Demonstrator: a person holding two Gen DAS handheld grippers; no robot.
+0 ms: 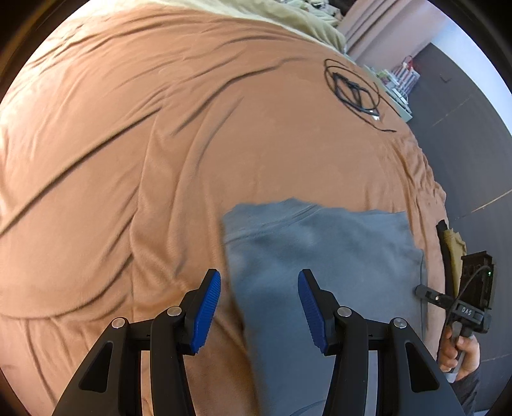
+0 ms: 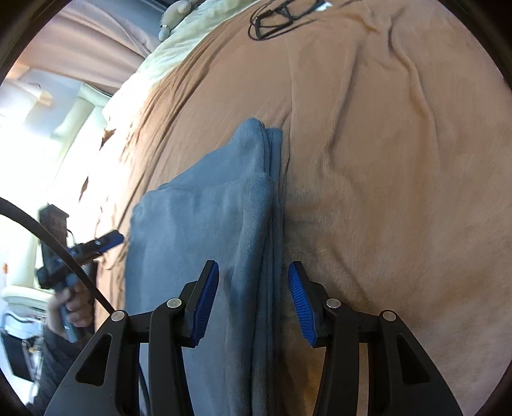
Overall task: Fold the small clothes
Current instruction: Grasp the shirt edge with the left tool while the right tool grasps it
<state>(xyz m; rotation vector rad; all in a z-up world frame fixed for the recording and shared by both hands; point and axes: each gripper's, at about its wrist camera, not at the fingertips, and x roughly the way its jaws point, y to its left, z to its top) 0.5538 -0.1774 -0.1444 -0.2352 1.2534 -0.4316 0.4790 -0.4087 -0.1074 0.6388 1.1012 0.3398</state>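
My left wrist camera looks steeply down along my left hand-held gripper (image 1: pixel 259 307), close over the grey garment (image 1: pixel 320 262) on the bed (image 1: pixel 128 160). My right wrist camera looks down along my right hand-held gripper (image 2: pixel 253 302), close above the same garment's folded edge. Both views share that garment, the brown bedcover around it, the black cable (image 1: pixel 352 89) beyond it, and each other's hand-held gripper beside it.

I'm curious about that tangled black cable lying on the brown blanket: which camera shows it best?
The left wrist view: the tangled black cable lies whole on the brown blanket. The right wrist view cuts it off at the top edge.
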